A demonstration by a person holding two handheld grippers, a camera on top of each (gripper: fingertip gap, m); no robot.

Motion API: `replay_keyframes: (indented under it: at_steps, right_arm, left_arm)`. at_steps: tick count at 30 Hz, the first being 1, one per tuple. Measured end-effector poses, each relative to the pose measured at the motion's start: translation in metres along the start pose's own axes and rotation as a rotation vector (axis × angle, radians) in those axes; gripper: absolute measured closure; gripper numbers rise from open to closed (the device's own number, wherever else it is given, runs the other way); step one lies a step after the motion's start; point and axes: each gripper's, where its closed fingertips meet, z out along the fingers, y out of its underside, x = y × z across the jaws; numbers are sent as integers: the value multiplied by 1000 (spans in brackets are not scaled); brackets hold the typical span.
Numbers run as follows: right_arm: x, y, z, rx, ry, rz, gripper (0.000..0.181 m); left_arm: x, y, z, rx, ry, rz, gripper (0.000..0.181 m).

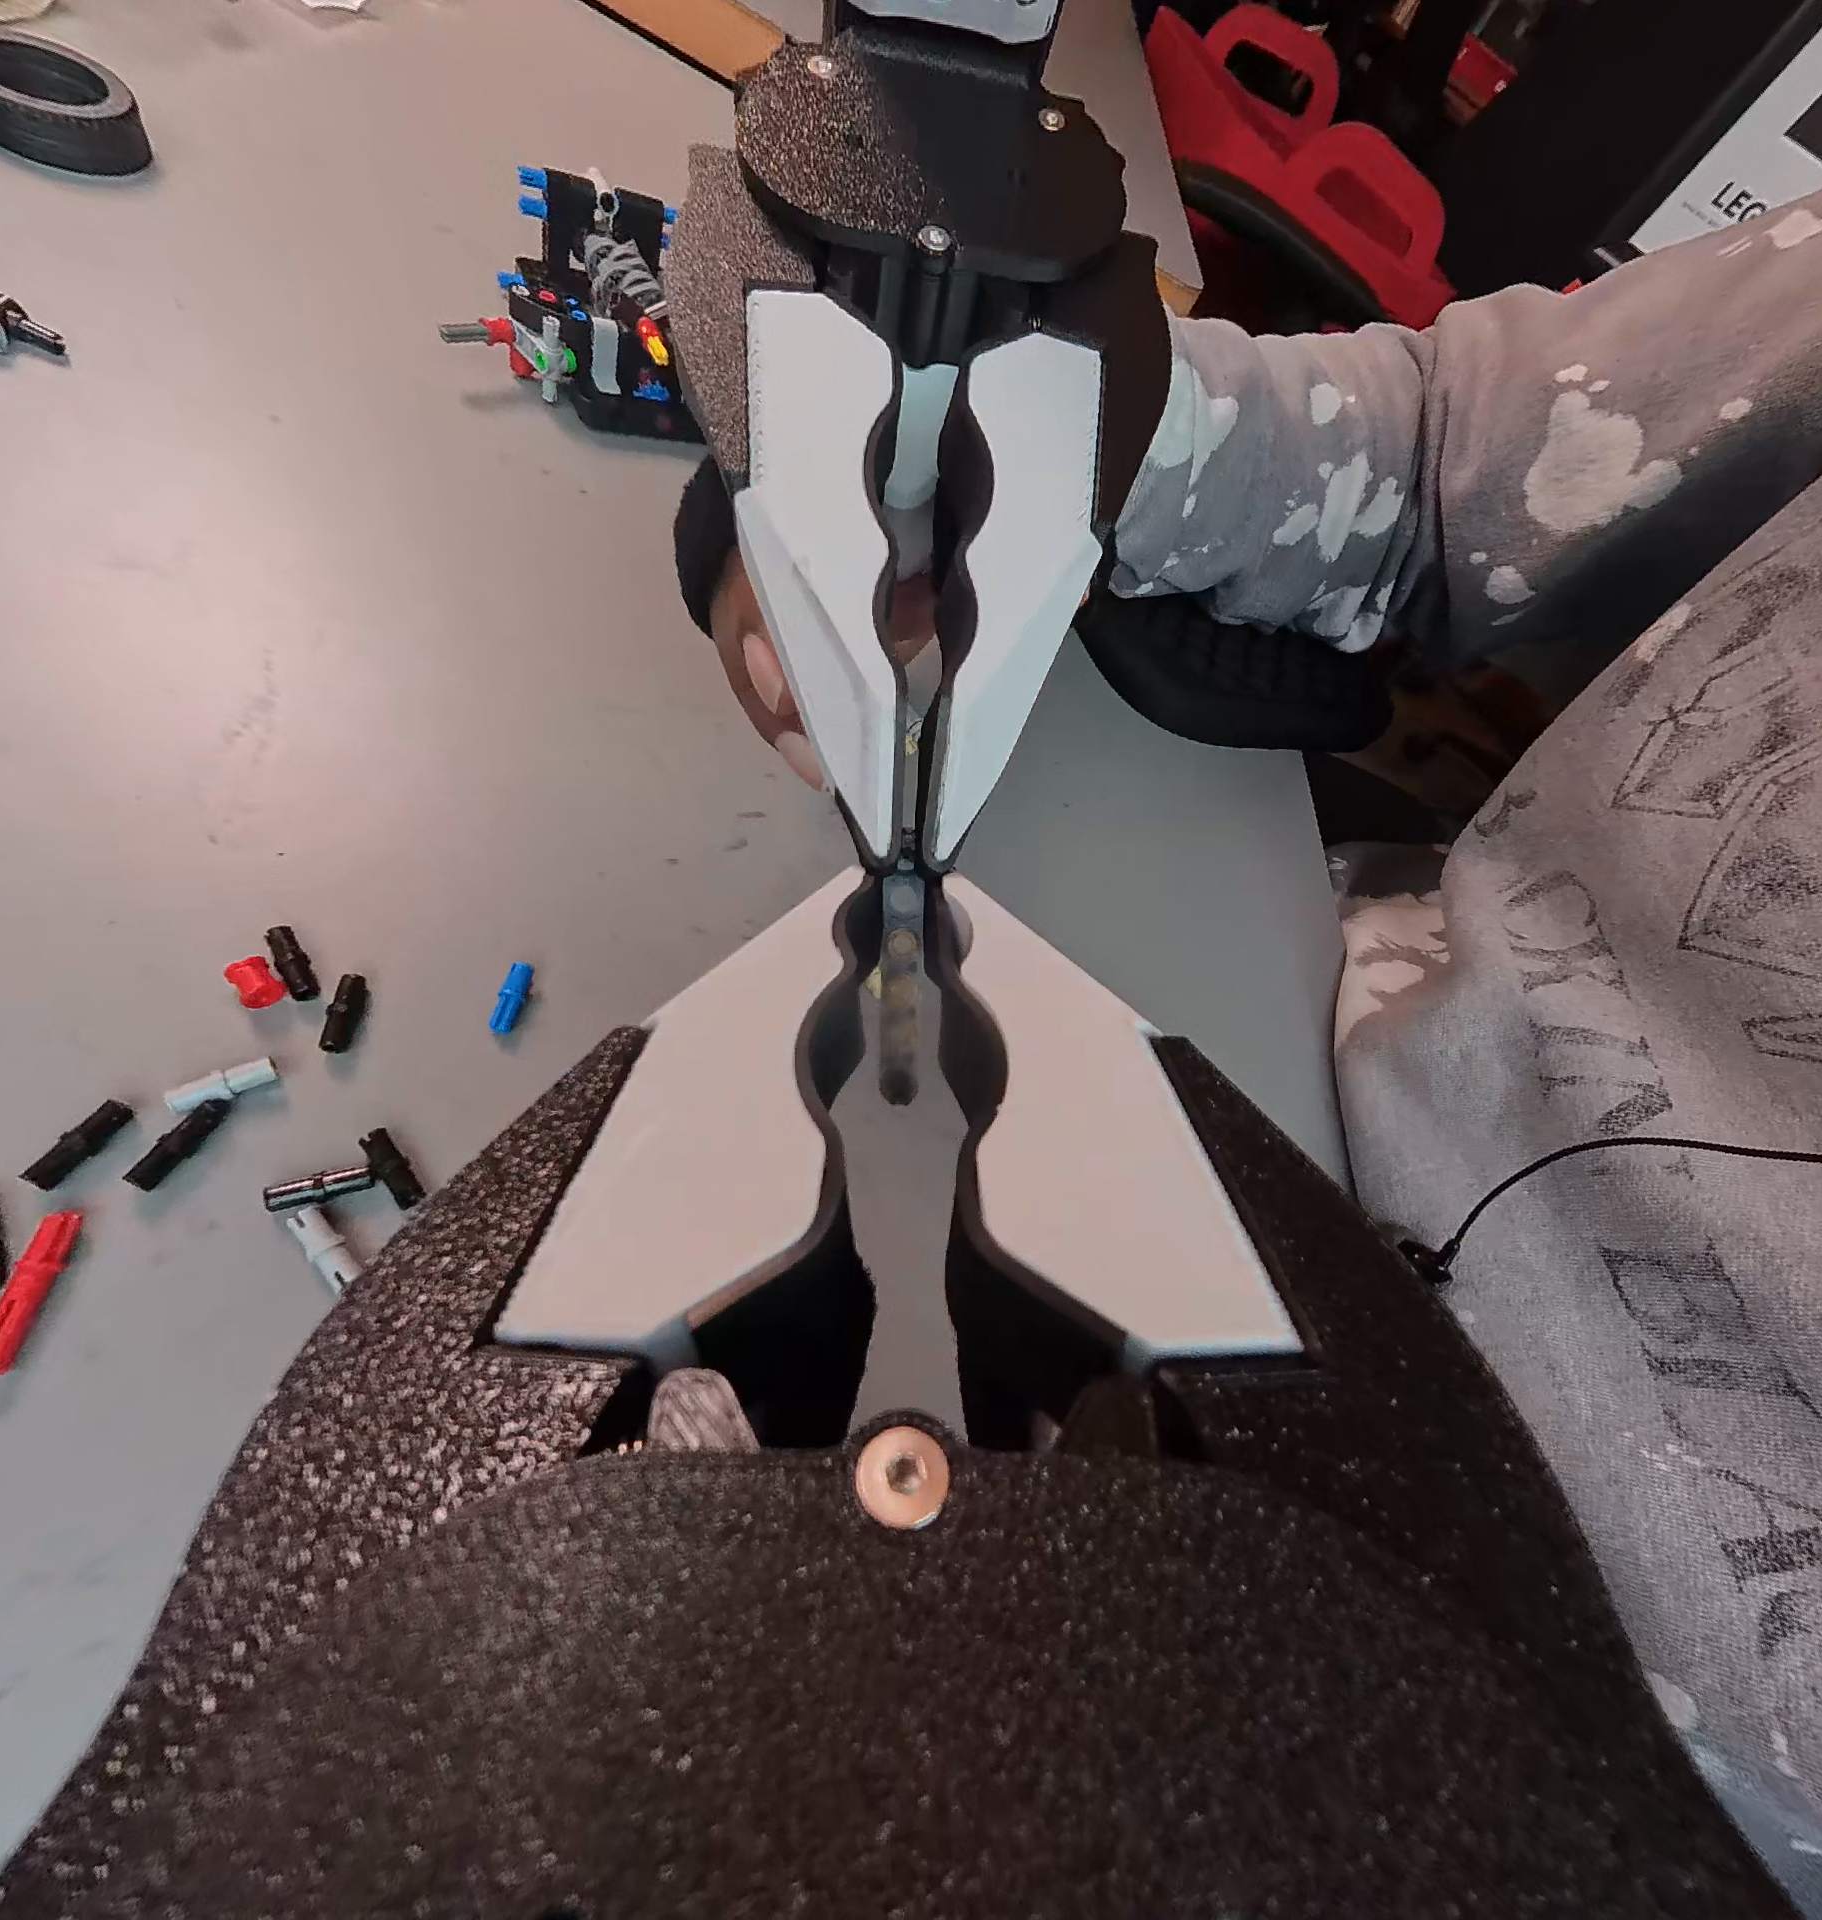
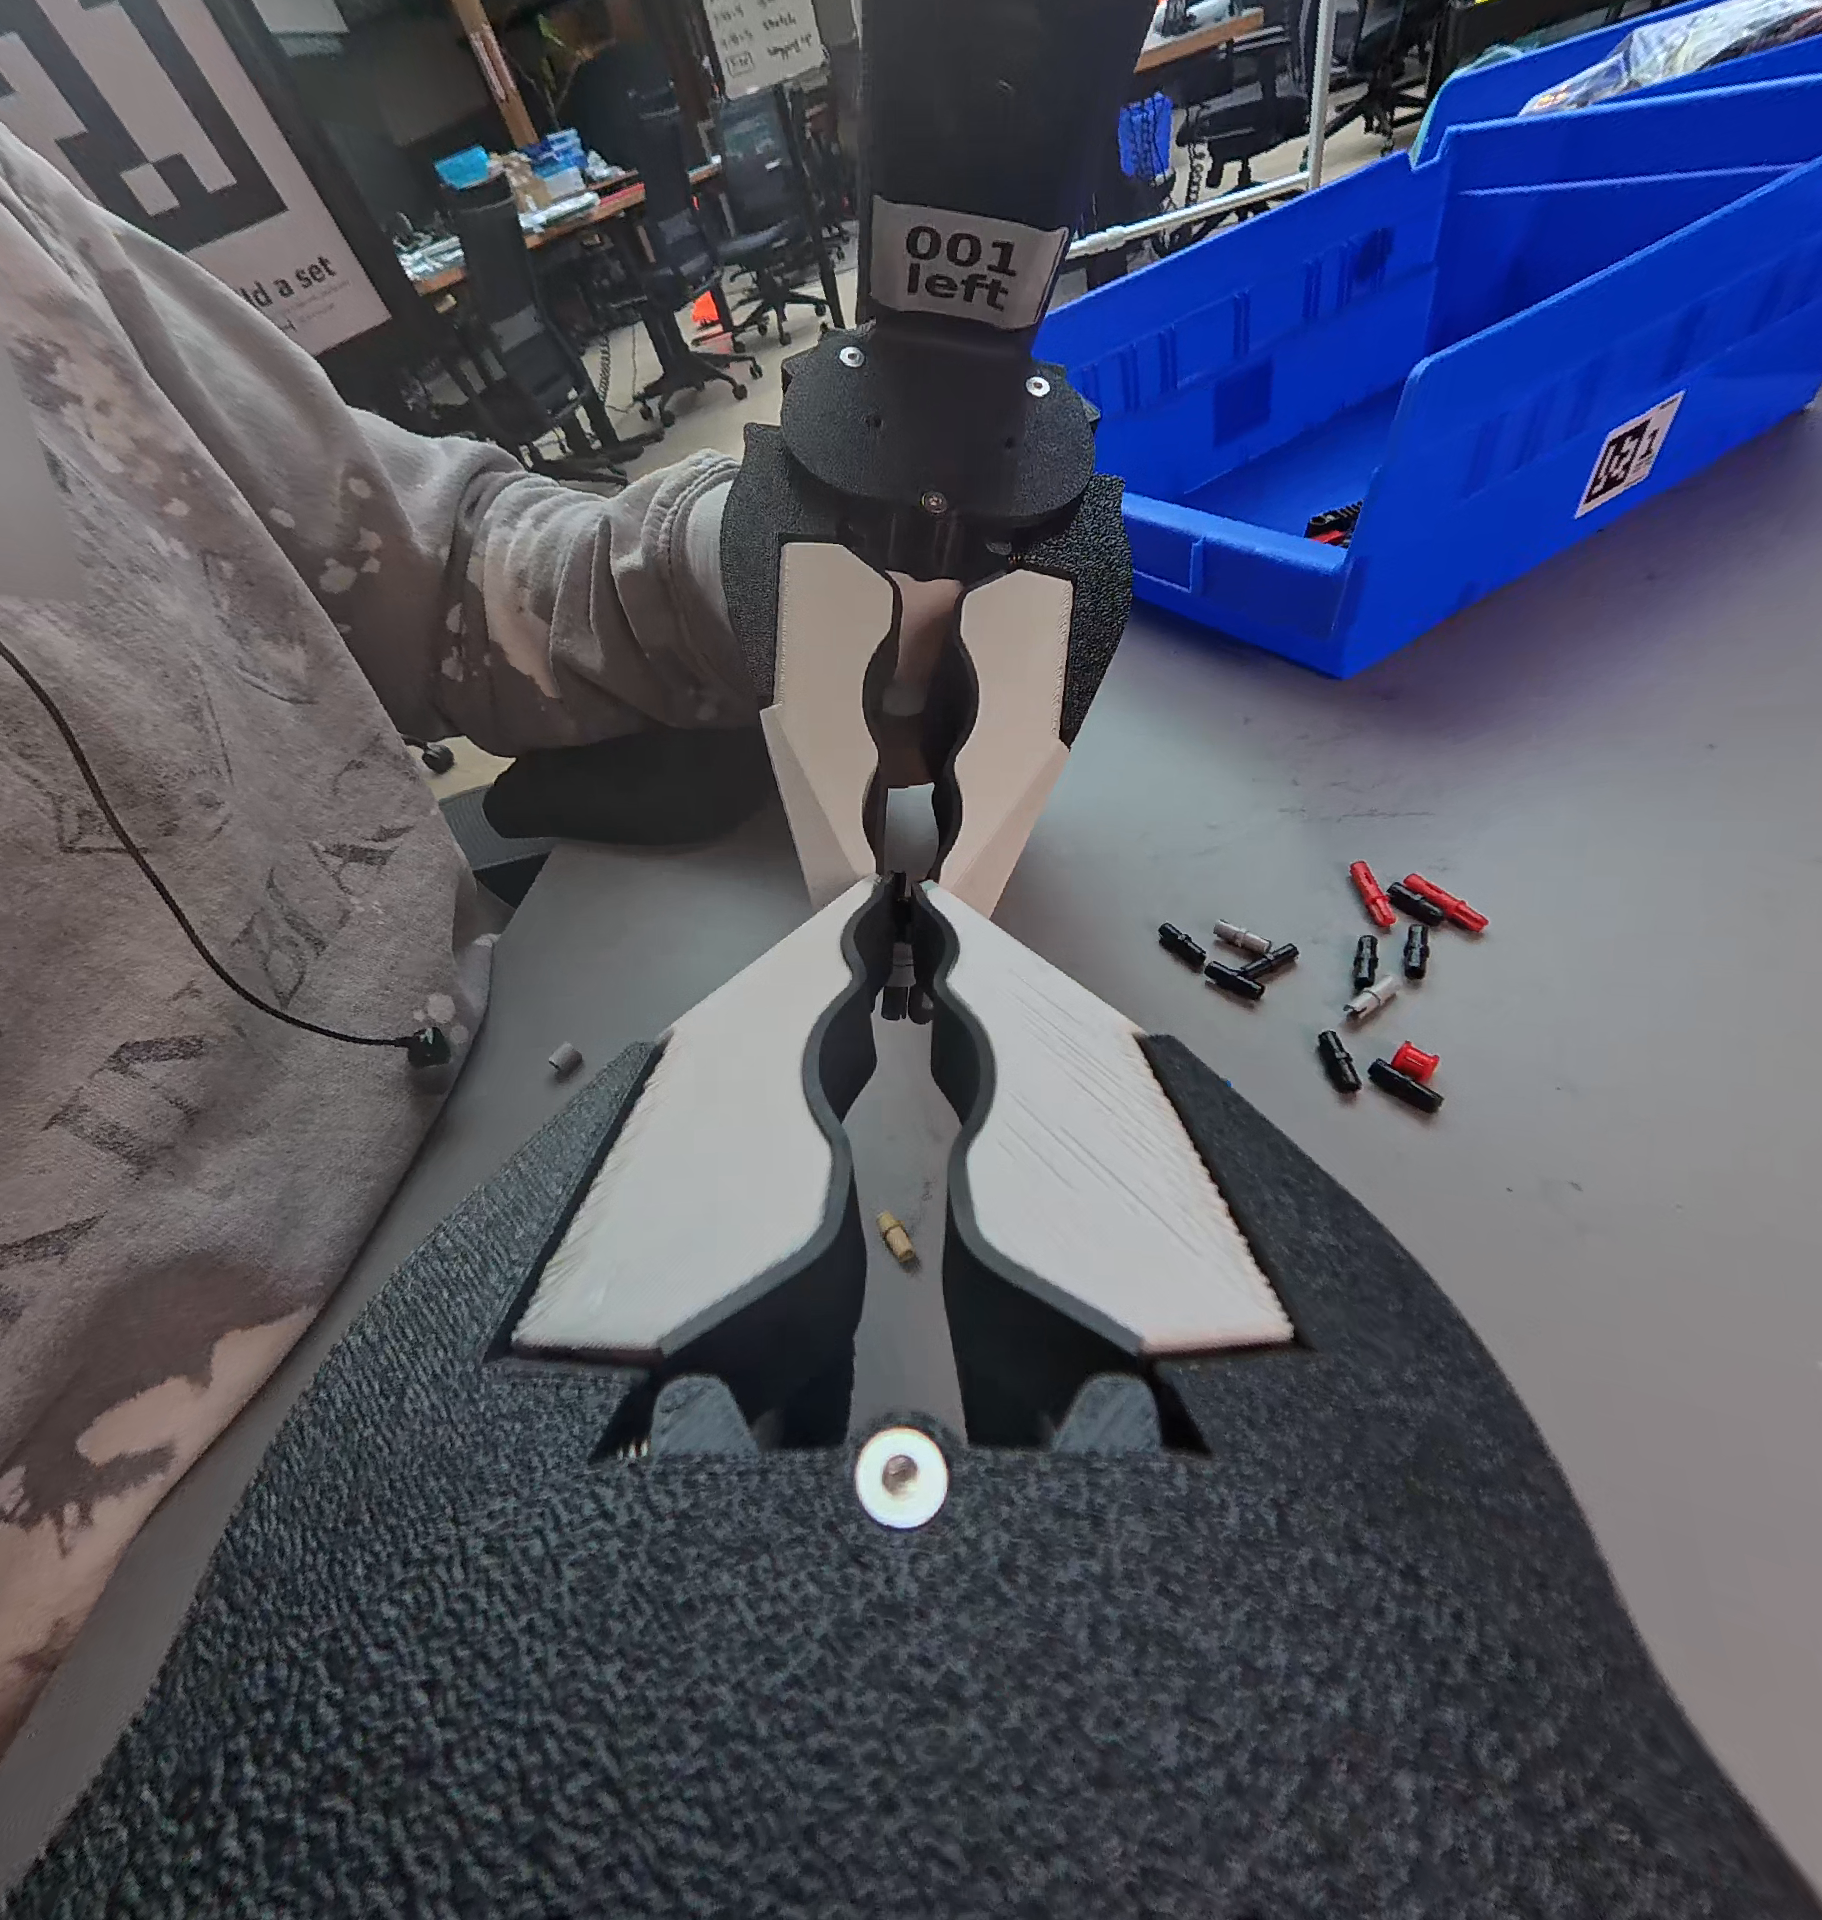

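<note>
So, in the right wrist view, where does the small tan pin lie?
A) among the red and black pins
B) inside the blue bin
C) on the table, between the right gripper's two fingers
C: the tan pin lies on the grey table, between the right gripper's fingers.

left gripper (image 1: 902, 883): black textured shell, white fingers, silver screw | right gripper (image 2: 902, 894): same | sleeve (image 1: 1406, 468): grey, bleach-spotted

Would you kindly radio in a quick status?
Left gripper shut on dark pinned beam. Right gripper shut on small black connector piece, tip to tip. Tan pin loose below.
</note>
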Motion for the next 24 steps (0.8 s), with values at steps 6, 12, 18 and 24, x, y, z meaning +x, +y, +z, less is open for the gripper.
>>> replay_keyframes:
  at_steps: [6,12,18,24]
  right_arm:
    - [1,-10,0,38,9,15,179]
    - [-9,-58,-20,201,-3,2,164]
    - [-12,-60,-28,215,66,-74,168]
    - [-12,-64,-23,228,133,-158,171]
  left_arm:
    - [2,-8,-6,53,19,3,174]
    - [15,-49,-29,312,106,21,174]
    - [22,-71,-48,468,123,55,174]
    - [22,-78,-53,565,133,62,174]
